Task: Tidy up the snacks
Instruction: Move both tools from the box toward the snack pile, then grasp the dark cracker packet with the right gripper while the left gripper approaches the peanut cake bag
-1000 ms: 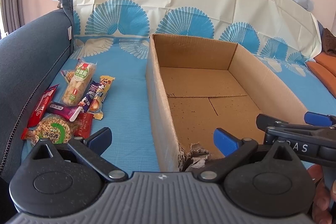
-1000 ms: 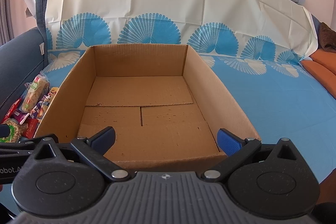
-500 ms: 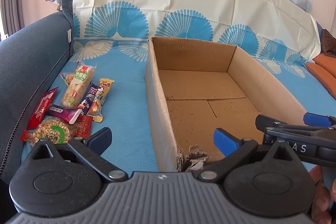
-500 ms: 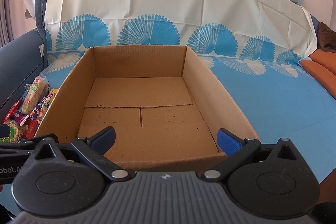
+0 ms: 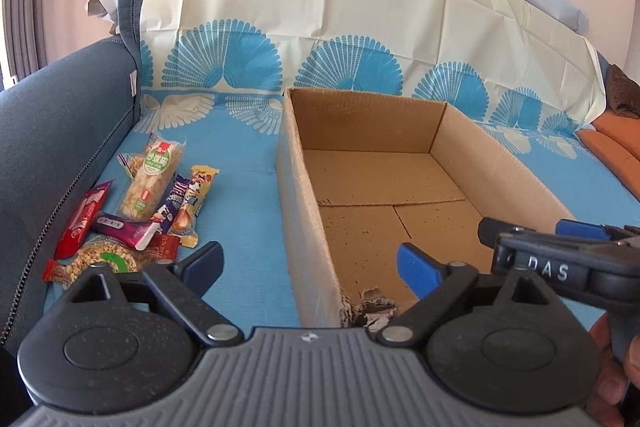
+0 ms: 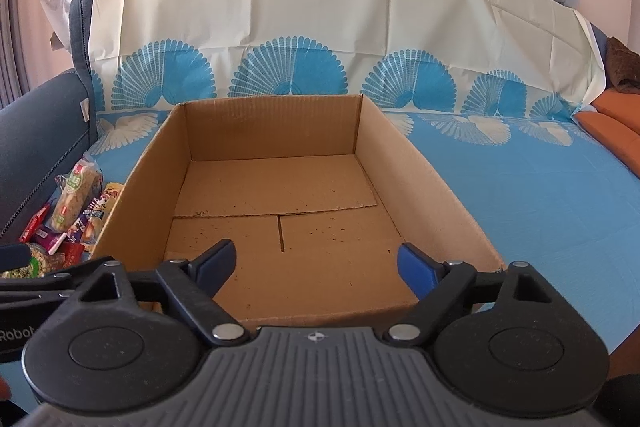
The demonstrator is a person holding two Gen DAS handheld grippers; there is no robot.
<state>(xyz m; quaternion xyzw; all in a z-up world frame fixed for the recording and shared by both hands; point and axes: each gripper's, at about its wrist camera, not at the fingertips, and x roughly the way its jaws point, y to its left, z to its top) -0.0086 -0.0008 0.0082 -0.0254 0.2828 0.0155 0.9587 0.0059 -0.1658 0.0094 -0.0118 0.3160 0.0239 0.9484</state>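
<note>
At nine o'clock of the empty box [image 5: 400, 195], light, crinkly, slippery snack packets [image 5: 156, 183] want mid-body pinches; left gripper [image 5: 310, 265] and right gripper [image 6: 316, 263] are closing, empty.

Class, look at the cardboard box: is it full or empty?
Empty. The cardboard box shows only its bare floor flaps; the snack packets all lie outside it on the blue cloth.
</note>
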